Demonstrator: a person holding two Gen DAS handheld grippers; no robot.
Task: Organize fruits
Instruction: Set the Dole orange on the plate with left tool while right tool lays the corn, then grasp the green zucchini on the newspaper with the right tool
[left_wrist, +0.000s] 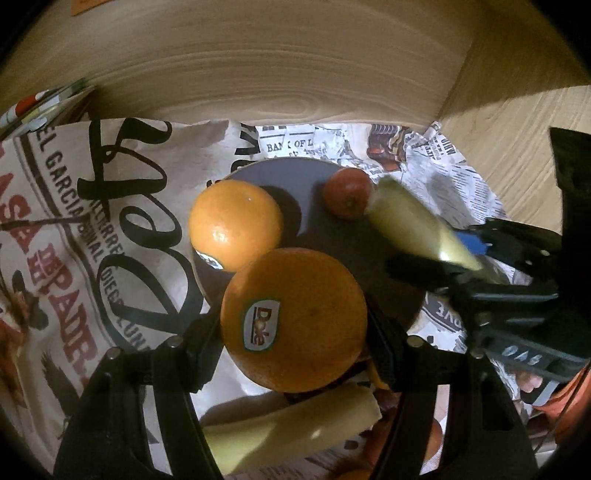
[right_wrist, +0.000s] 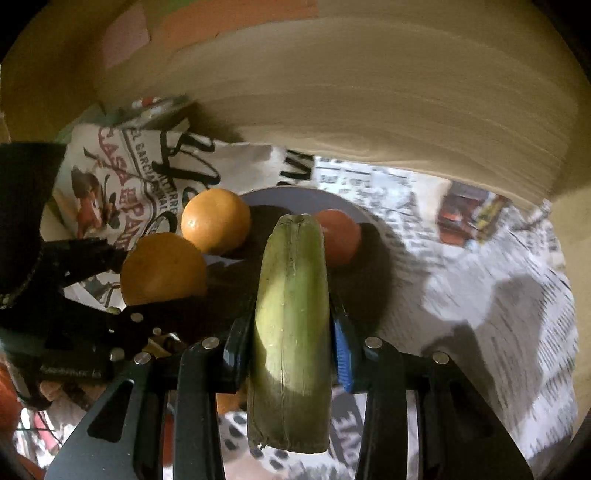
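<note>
Newsprint covers the surface (left_wrist: 517, 155); left claw (left_wrist: 295, 332) grips an orange (left_wrist: 295, 317), right claw (right_wrist: 291, 354) a banana (right_wrist: 291, 325), both due onto the plate (left_wrist: 295, 173).

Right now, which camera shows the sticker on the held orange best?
The left wrist view: the Dole sticker faces the lens on the orange that the left gripper holds. In the right wrist view the same orange shows only bare peel, with no sticker visible.

Orange fruit (left_wrist: 293, 319) (red-lettered white sticker), yellow-green banana (right_wrist: 291, 332), grey plate (left_wrist: 295, 173), black-on-white newsprint (right_wrist: 461, 280).
</note>
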